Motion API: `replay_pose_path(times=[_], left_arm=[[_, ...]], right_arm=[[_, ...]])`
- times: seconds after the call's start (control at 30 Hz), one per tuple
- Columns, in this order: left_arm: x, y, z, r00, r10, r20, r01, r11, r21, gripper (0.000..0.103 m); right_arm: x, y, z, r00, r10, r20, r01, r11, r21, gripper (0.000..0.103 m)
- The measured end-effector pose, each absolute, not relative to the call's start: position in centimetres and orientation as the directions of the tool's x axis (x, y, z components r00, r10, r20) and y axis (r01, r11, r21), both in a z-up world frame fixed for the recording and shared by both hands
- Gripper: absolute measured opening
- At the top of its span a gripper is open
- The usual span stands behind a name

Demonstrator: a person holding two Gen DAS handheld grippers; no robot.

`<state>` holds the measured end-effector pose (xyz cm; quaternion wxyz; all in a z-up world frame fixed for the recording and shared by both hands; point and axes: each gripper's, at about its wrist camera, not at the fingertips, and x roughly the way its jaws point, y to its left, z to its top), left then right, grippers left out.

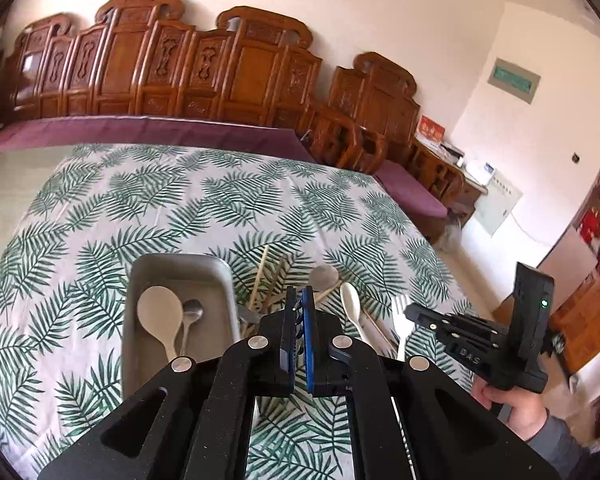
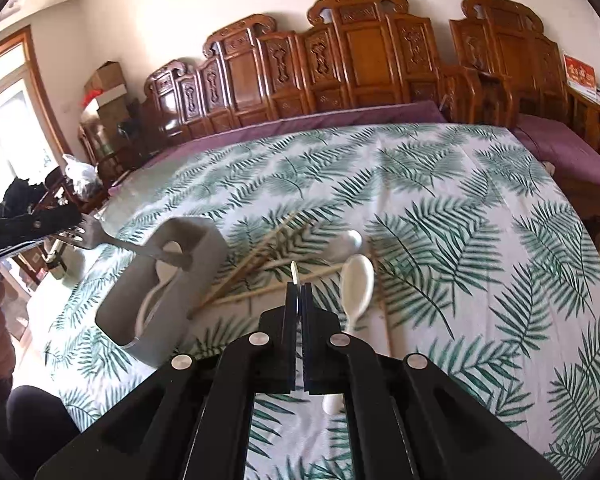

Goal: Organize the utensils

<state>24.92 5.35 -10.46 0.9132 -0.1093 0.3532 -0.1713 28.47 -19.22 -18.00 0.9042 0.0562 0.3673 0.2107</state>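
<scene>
Utensils: part sorted; two sit in the grey rectangular tray (image 1: 179, 270), two are held in the grippers, the rest lie on the leaf-print tablecloth (image 1: 147, 208).
Tray contents: broad pale rice paddle (image 1: 159, 312) and small metal spoon (image 1: 191, 312), side by side, bowls toward the far end.
Loose on cloth: thin wooden chopsticks (image 2: 259, 264) scattered and crossing just right of the tray; round metal spoon (image 2: 348, 242) beyond them; white plastic spoon (image 2: 356, 280) beside it, handle toward the camera.
Left gripper (image 1: 298, 294): jaws pinched together on a metal fork (image 2: 91, 236), gripped near the tines. From the right wrist view the handle sticks out sideways over the tray's near end, clear of the cloth.
Right gripper (image 2: 298, 286): jaws fully together on a white plastic fork (image 1: 400, 316). Only a thin white edge shows between the pads from its own camera. The left wrist view shows the tines up and the handle hanging down.
Position: right gripper is off to the right of the loose pile, above the cloth, held by a hand (image 1: 512, 404) in a grey sleeve.
Background: carved wooden bench backs (image 1: 171, 64) along the wall, purple cushion behind the table.
</scene>
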Motion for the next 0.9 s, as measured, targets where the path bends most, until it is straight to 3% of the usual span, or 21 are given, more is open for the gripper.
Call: replay_pose_path(times=[0.2, 0.4, 0.7, 0.9], left_arm=[[24.9, 7.1, -9.9, 0.689, -0.443, -0.574, 0.239, 0.886, -0.397, 0.002], [24.4, 7.9, -8.4, 0.729, -0.41, -0.549, 0.229, 0.901, -0.368, 0.001], [27.1, 9.6, -12.8, 0.709, -0.296, -0.641, 0.127, 0.946, -0.297, 0.001], [27.1, 10.3, -14.1, 0.716, -0.281, -0.639, 0.119, 0.951, -0.285, 0.002]], right_arm=[[28.4, -17.6, -17.6, 0.633, 0.438, -0.638, -0.376, 0.895, 0.24, 0.003], [28.5, -16.4, -17.2, 0.629, 0.443, -0.639, -0.395, 0.89, 0.229, 0.003], [30.5, -13.1, -15.5, 0.631, 0.487, -0.604, -0.447, 0.864, 0.23, 0.003], [31.5, -11.0, -15.6, 0.616, 0.514, -0.597, -0.479, 0.846, 0.234, 0.003]])
